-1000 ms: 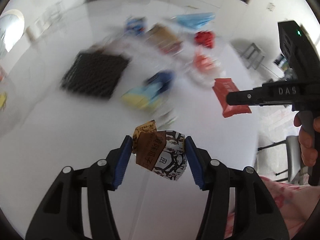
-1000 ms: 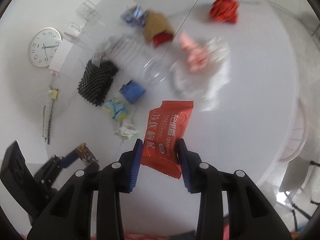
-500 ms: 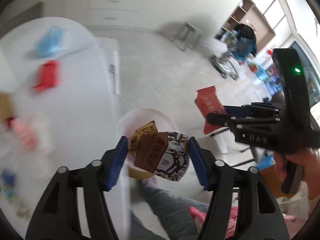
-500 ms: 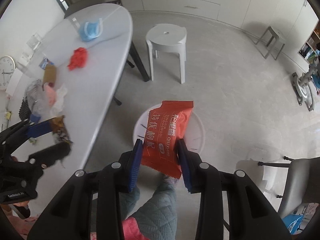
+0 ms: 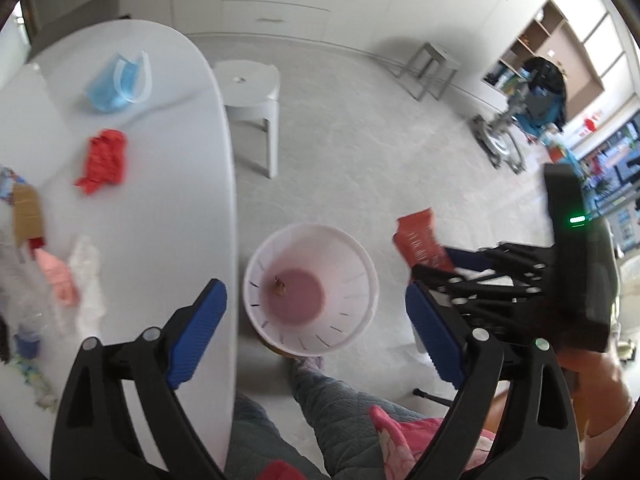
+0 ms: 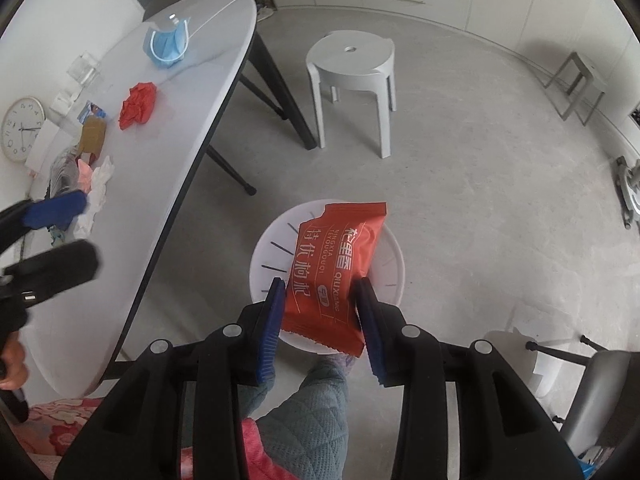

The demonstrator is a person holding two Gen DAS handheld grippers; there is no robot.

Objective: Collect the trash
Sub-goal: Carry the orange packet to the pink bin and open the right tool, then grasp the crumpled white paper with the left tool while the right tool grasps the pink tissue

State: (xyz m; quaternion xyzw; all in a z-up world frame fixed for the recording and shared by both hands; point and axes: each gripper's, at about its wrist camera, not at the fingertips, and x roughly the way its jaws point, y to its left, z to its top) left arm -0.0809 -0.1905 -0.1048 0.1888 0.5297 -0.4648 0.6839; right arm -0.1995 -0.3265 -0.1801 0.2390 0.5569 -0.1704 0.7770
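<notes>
Left wrist: white bin [image 5: 362, 280] holds a brown scrap [image 5: 279, 287]; left tool [image 5: 316, 308] opening, empty; right tool [image 6: 320, 300] opening, pinching red packet [image 6: 336, 268].

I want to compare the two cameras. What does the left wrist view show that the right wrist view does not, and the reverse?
Only the left wrist view: the inside bottom of the white bin, with one small brown scrap lying there, and the shelves at the far right.

Only the right wrist view: the wall clock and the printed front of the red packet, between the right gripper pads as its jaws open.

Both: the bin, table, blue mask, crumpled red paper, white stool, and the left gripper, its jaws opening with nothing between them.
</notes>
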